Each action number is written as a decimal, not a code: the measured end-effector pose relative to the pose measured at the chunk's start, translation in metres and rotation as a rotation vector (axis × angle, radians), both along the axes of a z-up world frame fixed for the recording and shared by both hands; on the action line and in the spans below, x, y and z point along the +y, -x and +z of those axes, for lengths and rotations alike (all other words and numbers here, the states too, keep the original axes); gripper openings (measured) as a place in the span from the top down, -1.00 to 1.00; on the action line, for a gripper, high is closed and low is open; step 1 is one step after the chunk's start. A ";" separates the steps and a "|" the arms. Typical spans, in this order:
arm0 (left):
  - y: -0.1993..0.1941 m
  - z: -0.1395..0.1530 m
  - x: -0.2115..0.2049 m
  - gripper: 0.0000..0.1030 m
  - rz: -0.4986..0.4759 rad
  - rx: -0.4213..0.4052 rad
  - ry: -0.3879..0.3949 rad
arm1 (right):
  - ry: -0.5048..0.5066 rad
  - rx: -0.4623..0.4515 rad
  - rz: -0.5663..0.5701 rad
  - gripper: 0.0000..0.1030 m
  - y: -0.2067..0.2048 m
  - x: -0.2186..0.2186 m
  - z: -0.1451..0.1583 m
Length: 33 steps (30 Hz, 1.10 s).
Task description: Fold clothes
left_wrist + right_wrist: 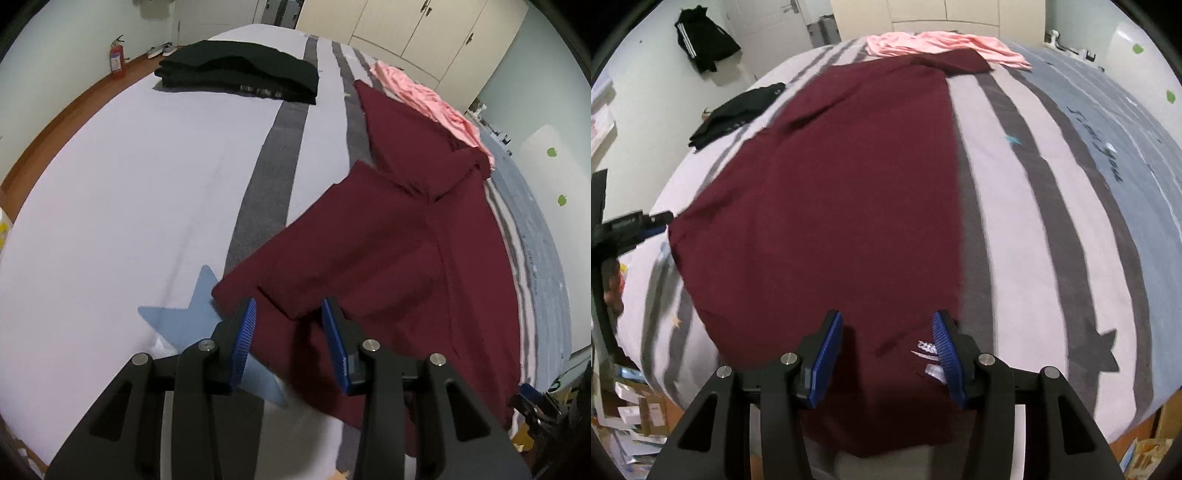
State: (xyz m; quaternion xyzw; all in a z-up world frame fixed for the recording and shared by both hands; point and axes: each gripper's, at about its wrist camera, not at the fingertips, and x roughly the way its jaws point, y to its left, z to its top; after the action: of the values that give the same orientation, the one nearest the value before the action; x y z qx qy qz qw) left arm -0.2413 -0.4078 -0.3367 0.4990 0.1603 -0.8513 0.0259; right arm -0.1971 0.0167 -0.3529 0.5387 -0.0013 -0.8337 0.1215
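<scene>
A dark maroon garment (388, 240) lies spread on the striped bed (129, 184), one sleeve folded across its body. My left gripper (289, 306) stands open just above the sleeve's end at the garment's near left edge, blue pads (243, 339) clear of the cloth. In the right wrist view the same garment (831, 184) stretches away from me. My right gripper (886, 321) is open over its near end, with a small white logo (927, 347) by the right pad. The left gripper (653, 225) shows at the garment's left edge.
A stack of folded black clothes (240, 72) sits at the far left of the bed. A pink garment (432, 99) lies crumpled beyond the maroon one. A fire extinguisher (116, 59) stands on the floor, a wardrobe (424, 33) behind. Boxes and papers (631, 406) clutter the floor.
</scene>
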 end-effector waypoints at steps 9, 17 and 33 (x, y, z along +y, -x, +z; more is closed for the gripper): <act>0.017 -0.019 0.012 0.34 -0.042 0.001 0.107 | -0.003 -0.013 -0.033 0.09 -0.012 0.024 -0.022; 0.018 -0.017 0.024 0.95 -0.092 0.040 0.118 | 0.029 -0.022 -0.052 0.10 -0.010 0.029 -0.026; -0.024 0.031 -0.011 0.97 -0.029 0.136 0.078 | 0.007 -0.042 -0.035 0.53 -0.016 0.043 -0.024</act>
State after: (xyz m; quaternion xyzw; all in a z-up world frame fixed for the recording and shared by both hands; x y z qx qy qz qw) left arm -0.2169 -0.4184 -0.3058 0.4410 0.1211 -0.8890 0.0222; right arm -0.1809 0.0595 -0.3768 0.5555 -0.0161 -0.8242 0.1086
